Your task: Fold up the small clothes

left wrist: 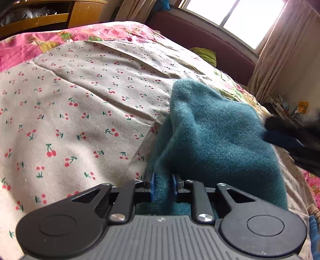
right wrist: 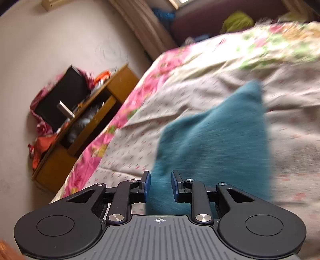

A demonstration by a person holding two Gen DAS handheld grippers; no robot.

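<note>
Left gripper (left wrist: 163, 187) nearest in its own view, blue pads (left wrist: 152, 187) pinched on a bunched edge of the teal fleece garment (left wrist: 216, 136); cloth fills the gap, clenched on it. Right gripper (right wrist: 160, 185): garment (right wrist: 216, 140) lies between its blue pads (right wrist: 147, 186), but the frame is motion-blurred and a small gap seems to show at each pad, so can't tell if it grips. Garment is lifted into a tent off the cherry-print sheet (left wrist: 70, 112), upper corner pointing away. Beyond it, pink floral quilt (left wrist: 30, 46), dark red headboard (left wrist: 210, 40), green cloth (left wrist: 206, 55). Far off: wooden nightstand (right wrist: 84, 124), bright window (left wrist: 236, 18), curtains (left wrist: 284, 56).
</note>
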